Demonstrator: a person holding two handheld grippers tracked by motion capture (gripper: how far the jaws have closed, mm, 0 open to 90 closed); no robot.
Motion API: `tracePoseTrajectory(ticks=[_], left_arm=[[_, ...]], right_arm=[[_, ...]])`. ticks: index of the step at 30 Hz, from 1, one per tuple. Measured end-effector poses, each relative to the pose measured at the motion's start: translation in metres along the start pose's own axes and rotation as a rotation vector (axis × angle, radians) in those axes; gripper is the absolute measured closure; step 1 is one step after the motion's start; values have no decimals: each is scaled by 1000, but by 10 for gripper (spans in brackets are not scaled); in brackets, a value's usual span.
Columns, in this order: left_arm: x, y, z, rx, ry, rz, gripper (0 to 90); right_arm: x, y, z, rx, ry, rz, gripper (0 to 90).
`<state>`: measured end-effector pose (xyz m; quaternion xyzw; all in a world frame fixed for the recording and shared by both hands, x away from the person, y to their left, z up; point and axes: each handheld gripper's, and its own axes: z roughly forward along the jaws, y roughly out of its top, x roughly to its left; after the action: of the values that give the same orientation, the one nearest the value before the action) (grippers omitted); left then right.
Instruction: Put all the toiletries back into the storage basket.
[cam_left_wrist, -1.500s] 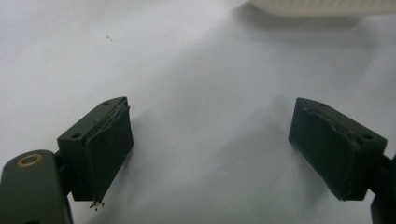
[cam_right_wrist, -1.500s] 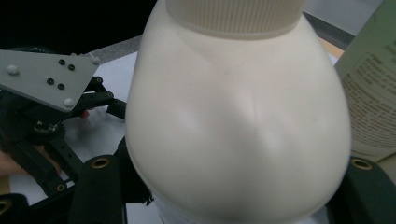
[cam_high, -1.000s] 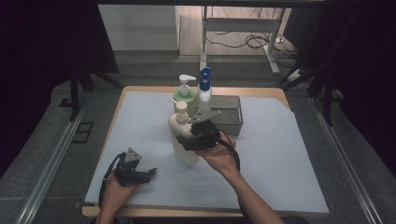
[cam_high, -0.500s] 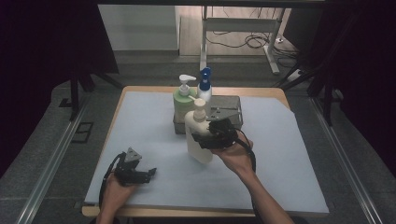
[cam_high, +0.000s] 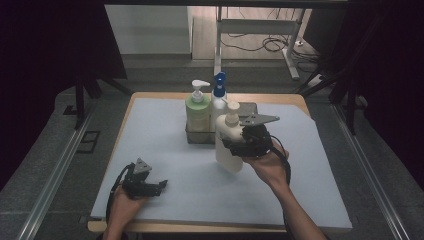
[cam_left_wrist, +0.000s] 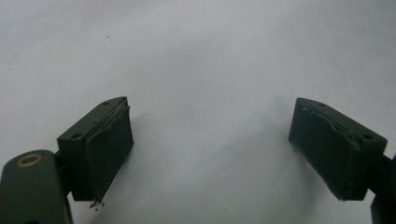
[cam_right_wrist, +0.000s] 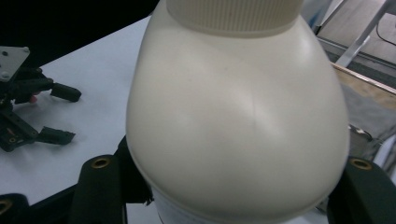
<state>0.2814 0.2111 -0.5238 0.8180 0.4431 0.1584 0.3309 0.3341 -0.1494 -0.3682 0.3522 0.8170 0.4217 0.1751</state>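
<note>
A cream pump bottle (cam_high: 228, 142) hangs tilted above the table's middle, my right gripper (cam_high: 235, 146) shut on its body. In the right gripper view the cream bottle (cam_right_wrist: 238, 112) bulges between the two jaws. Just behind it a grey bin (cam_high: 196, 136) holds a green pump bottle (cam_high: 198, 111) and a white bottle with a blue spray top (cam_high: 219, 97). My left gripper (cam_high: 161, 187) rests on the table near the front left, open and holding nothing. In the left gripper view its pads (cam_left_wrist: 108, 150) stand wide apart over the bare white mat (cam_left_wrist: 205, 84).
The pale mat (cam_high: 310, 175) covers the wooden table, with open room at right and front centre. Beyond the far edge stand a metal stand (cam_high: 260, 25) and floor cables (cam_high: 270, 44). Dark curtains flank both sides.
My right gripper has carried the cream bottle to the right and a little toward the bin, lifting it off the table. The left gripper has stayed put.
</note>
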Motion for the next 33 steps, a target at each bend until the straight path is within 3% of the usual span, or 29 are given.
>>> tracePoseTrajectory(ticks=[16,33], left_arm=[[0,0,0,0,-1,-1,132],[0,0,0,-2,0,-1,132]], right_arm=[[-30,2,-28,-20,-68,60,371],[-52,22,-27,-45,-122,99,372]])
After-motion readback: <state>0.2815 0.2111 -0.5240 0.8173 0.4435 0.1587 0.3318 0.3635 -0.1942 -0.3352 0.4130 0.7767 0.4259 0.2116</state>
